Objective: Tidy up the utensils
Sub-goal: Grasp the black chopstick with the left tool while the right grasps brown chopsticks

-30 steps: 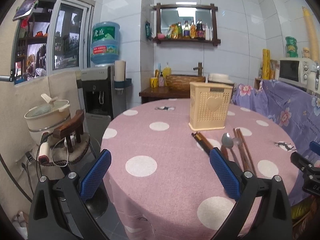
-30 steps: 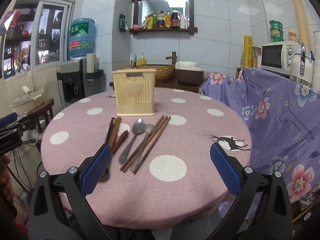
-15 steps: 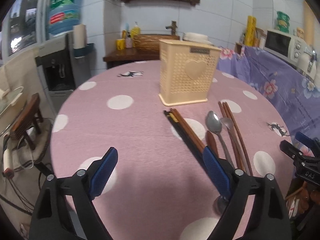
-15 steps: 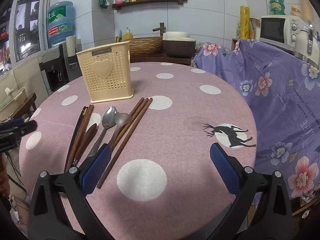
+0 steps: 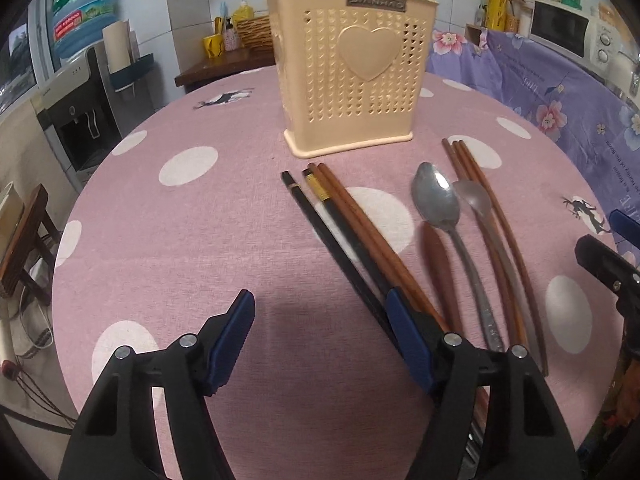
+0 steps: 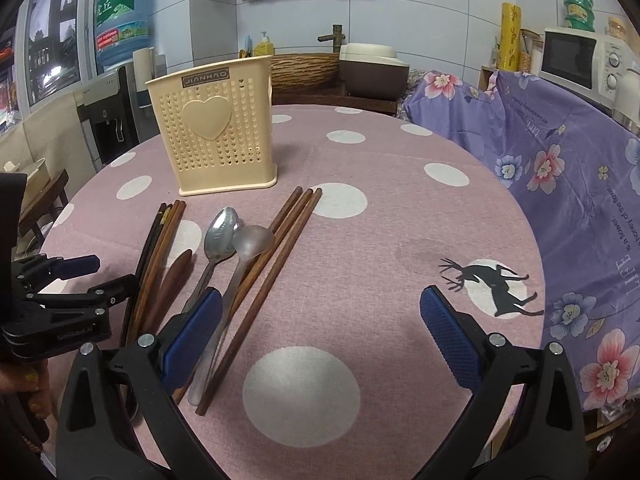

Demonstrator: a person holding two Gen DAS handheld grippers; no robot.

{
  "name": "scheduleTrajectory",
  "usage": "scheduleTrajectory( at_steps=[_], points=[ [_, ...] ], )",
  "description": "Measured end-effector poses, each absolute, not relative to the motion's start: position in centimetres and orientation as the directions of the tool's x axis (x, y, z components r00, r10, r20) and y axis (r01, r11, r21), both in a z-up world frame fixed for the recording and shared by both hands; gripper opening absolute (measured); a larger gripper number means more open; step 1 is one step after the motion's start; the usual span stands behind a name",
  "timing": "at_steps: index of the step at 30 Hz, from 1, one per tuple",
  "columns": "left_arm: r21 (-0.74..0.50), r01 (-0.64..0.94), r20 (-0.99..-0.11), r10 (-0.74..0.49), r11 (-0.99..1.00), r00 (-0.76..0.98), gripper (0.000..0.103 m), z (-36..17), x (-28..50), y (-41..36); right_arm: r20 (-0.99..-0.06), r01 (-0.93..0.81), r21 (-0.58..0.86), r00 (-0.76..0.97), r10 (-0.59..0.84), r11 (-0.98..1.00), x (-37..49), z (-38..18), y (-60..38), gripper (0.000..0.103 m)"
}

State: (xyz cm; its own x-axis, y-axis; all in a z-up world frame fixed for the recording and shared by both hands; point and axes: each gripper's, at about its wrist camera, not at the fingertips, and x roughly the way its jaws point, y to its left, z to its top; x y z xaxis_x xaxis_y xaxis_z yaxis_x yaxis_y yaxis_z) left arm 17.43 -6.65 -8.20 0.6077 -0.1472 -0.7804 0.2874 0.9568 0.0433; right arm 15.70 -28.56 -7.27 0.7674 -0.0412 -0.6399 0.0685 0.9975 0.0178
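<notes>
A cream perforated utensil holder (image 5: 346,68) with a heart stands upright on the pink polka-dot table (image 5: 180,232); it also shows in the right wrist view (image 6: 218,136). In front of it lie black and brown chopsticks (image 5: 344,232), a metal spoon (image 5: 438,204), a translucent spoon (image 5: 474,200), a brown wooden spoon (image 5: 438,264) and more brown chopsticks (image 5: 492,208). My left gripper (image 5: 320,320) is open and empty, low over the table just left of the black chopsticks. My right gripper (image 6: 320,320) is open and empty, right of the brown chopsticks (image 6: 276,256).
A purple floral cloth (image 6: 560,168) covers something at the table's right side. A water dispenser (image 5: 80,92) and a wooden stool (image 5: 24,248) stand to the left beyond the table edge. A counter with a basket (image 6: 304,68) is behind.
Both grippers have moved forward and down toward the utensils; the holder and utensils now look much nearer. Both stay open. The utensils have not moved.
</notes>
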Motion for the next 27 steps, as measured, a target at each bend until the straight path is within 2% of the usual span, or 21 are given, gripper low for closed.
scheduleTrajectory(
  at_steps=[7, 10, 12, 19, 21, 22, 27],
  points=[
    [0.038, 0.226, -0.796, -0.108, 0.973, 0.596, 0.068, -7.6, 18.6, -3.4, -0.713, 0.097, 0.016, 0.699, -0.057, 0.995, 18.4, -8.3, -29.3, 0.097],
    [0.035, 0.224, -0.796, -0.108, 0.974, 0.596, 0.068, -7.6, 19.4, -3.4, -0.731, 0.087, 0.049, 0.682, -0.024, 0.995, 19.9, -8.3, -29.4, 0.085],
    [0.006, 0.219, -0.798, -0.128, 0.976, 0.589, 0.068, -7.6, 20.1, -3.2, -0.742, 0.096, 0.070, 0.670, -0.013, 0.993, 21.3, -8.2, -29.5, 0.071],
    [-0.068, 0.174, -0.822, -0.154, 0.982, 0.548, 0.067, -7.8, 22.4, -2.4, -0.765, 0.139, 0.099, 0.644, -0.014, 0.985, 25.4, -8.1, -29.6, 0.050],
    [-0.068, 0.163, -0.826, -0.148, 0.984, 0.544, 0.067, -7.8, 23.1, -2.4, -0.781, 0.155, 0.102, 0.624, -0.017, 0.983, 26.6, -8.6, -29.7, 0.039],
    [-0.068, 0.160, -0.828, -0.146, 0.985, 0.542, 0.067, -7.9, 23.3, -2.4, -0.788, 0.160, 0.114, 0.616, -0.009, 0.981, 27.1, -8.8, -29.8, 0.036],
    [-0.036, 0.150, -0.837, -0.112, 0.988, 0.536, 0.056, -7.8, 25.1, -2.7, -0.811, 0.169, 0.122, 0.585, 0.000, 0.978, 29.3, -9.6, -29.7, 0.025]
  ],
)
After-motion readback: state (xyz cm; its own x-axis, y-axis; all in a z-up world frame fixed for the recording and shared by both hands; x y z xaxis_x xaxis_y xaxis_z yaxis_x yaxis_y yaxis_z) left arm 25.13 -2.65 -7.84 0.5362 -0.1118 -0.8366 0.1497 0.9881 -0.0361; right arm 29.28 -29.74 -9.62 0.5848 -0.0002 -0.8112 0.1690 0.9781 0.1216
